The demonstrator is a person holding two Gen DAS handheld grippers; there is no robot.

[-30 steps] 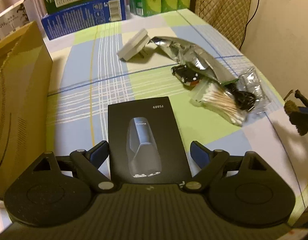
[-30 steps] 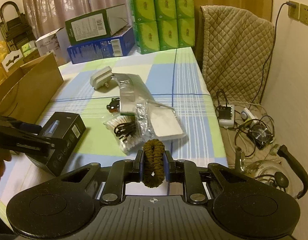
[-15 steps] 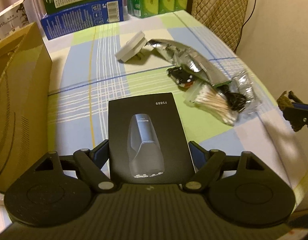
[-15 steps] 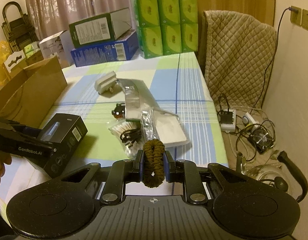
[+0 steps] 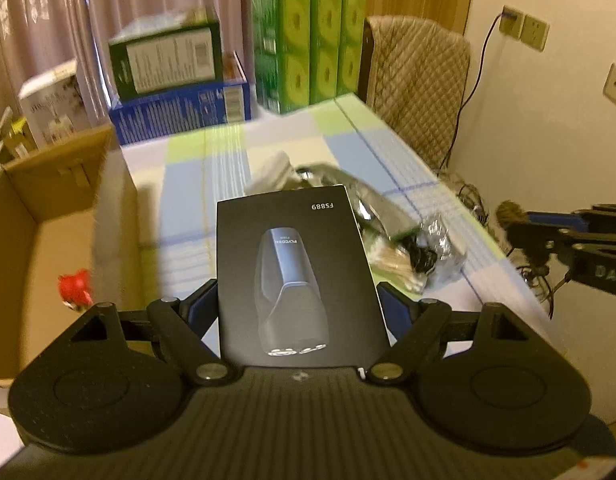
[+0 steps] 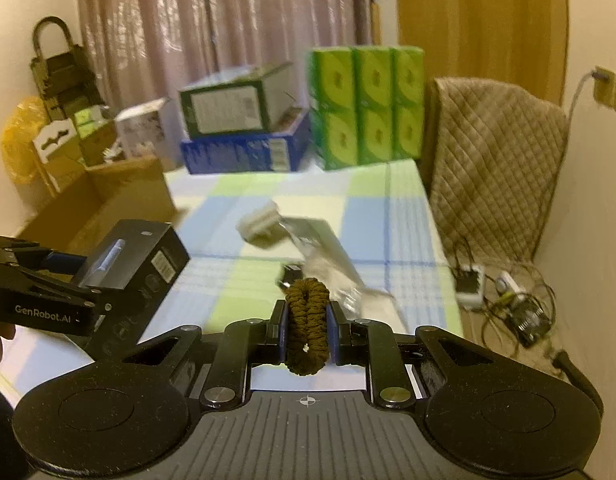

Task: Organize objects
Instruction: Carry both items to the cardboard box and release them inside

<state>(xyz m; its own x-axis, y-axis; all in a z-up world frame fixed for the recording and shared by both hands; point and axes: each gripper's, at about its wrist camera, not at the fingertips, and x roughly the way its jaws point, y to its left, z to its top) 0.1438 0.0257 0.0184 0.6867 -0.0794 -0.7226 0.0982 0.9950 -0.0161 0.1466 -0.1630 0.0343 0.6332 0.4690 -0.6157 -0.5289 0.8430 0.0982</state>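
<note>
My left gripper is shut on a black shaver box, held lifted above the checked tablecloth; from the right wrist view the same box hangs at the left in that gripper. My right gripper is shut on a brown braided hair tie, which also shows at the right edge of the left wrist view as the brown hair tie. An open cardboard box stands left of the shaver box, with a small red item inside.
On the table lie a white adapter, a silver foil bag, cotton swabs and a clear bag with a black cable. Green tissue packs and stacked cartons stand at the far end. A quilted chair is right.
The left gripper has raised the shaver box off the table and tilted up, showing the cardboard box interior. The right gripper with the hair tie has also lifted and tilted up.
</note>
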